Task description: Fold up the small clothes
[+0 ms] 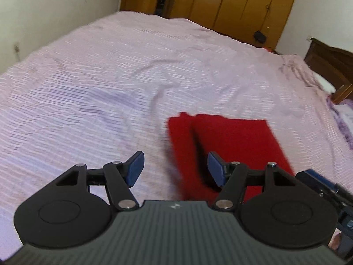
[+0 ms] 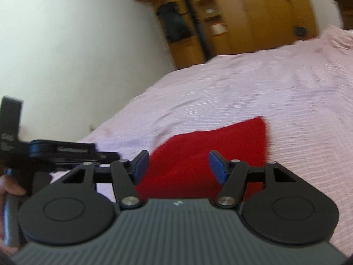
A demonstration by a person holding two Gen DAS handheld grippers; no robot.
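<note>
Nearest the cameras, the left gripper point(image 1: 175, 169) stands with its jaws wide apart and nothing between them, hovering above the bed; its right blue pad sits over the near left part of the red cloth point(image 1: 231, 145) in the picture, though whether it touches is unclear. The right gripper point(image 2: 178, 167) is likewise spread wide and empty, with the red cloth point(image 2: 211, 152) showing in the gap just beyond it.

The cloth lies flat on the pink bedspread point(image 1: 110, 84), toward the near edge of the bed, as a compact rectangle with a layered edge along its left side. That layering suggests at least one fold is already made. Judging by the tidy shape and both grippers being free, this piece looks finished or nearly so; another fold may remain.

Beyond the far edge stands a wooden wardrobe point(image 1: 242, 4).
</note>
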